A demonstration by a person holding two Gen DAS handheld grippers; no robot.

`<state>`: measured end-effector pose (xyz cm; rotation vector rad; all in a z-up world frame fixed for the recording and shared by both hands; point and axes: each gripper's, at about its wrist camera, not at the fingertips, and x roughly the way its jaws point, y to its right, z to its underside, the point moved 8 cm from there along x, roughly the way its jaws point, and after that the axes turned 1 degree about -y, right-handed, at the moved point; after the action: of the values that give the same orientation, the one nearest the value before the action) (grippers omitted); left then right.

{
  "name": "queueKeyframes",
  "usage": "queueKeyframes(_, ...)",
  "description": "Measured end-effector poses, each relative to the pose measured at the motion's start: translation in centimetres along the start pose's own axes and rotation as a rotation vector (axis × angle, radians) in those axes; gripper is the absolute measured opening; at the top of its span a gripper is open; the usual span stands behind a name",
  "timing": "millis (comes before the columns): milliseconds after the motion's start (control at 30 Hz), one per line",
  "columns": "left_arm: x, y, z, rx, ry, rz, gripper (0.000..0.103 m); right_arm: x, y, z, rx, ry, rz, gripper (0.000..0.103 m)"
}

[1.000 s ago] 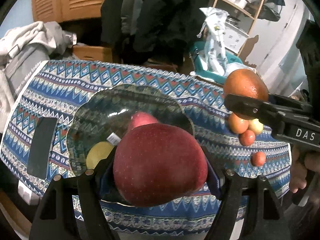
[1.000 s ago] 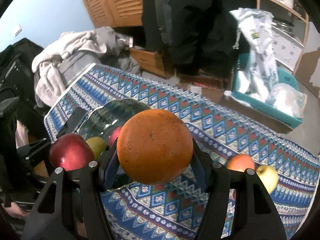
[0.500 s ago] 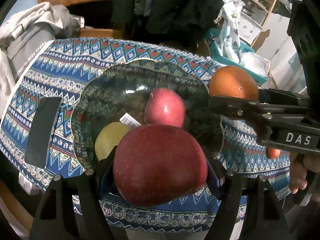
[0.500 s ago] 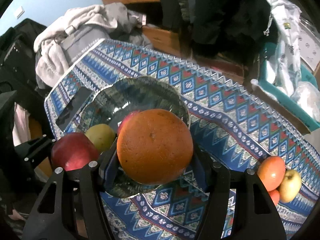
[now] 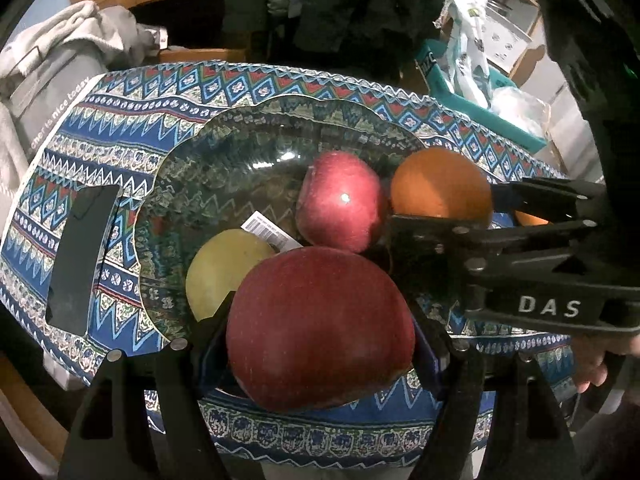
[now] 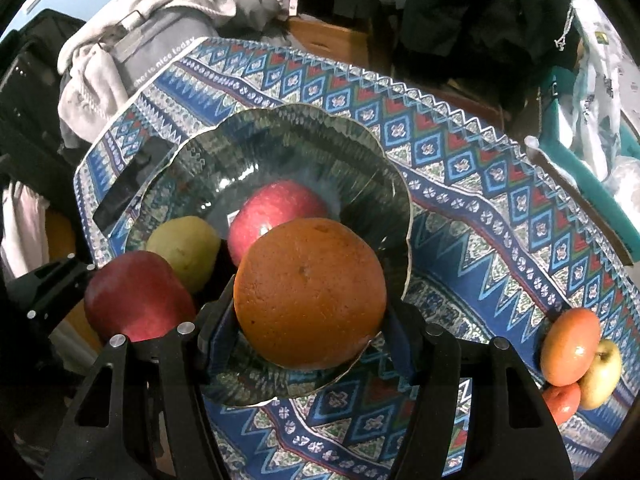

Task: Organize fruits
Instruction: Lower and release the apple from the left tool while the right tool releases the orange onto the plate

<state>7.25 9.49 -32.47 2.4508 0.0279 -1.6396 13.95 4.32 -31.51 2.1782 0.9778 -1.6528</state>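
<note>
While left tool (image 5: 320, 320) grips red apple (image 5: 320, 332), right tool (image 6: 310, 316) clenches orange (image 6: 310, 292), over bowl (image 6: 360, 136).

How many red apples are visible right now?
2. One red apple is clamped in the left gripper over the glass bowl; another red apple lies inside it. Others may be hidden.

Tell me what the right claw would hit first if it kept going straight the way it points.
Probably the glass bowl: the right claw, shut on the orange, aims at the bowl's near part, beside the red apple lying inside. Depth is uncertain.
</note>
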Motion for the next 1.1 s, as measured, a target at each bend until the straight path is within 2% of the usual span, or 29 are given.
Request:
queueKeyframes(200, 0.2, 0.4, 0.1, 0.023, -0.006, -0.027, 0.078, 0.8, 0.1, 0.5, 0.010, -0.029, -0.005, 0.065)
queueKeyframes(467, 0.5, 0.7, 0.3, 0.023, -0.025, -0.004, 0.078, 1.3, -0.3, 0.8, 0.002, -0.046, -0.005, 0.066)
queueKeyframes(667, 0.2, 0.4, 0.1, -0.022, -0.024, 0.028, 0.078, 0.0, 0.0, -0.1, 0.033, 0.002, -0.027, 0.067)
queueKeyframes(900, -1.3, 0.3, -0.7, -0.051, 0.022, 0.046, 0.078, -2.1, 0.6, -1.0, 0.069, 0.055, -0.037, 0.067)
queueKeyframes(1100, -1.9, 0.7, -1.1, -0.061, 0.029, 0.065, 0.078, -4.1, 1.1, -1.4, 0.084, 0.094, -0.015, 0.067)
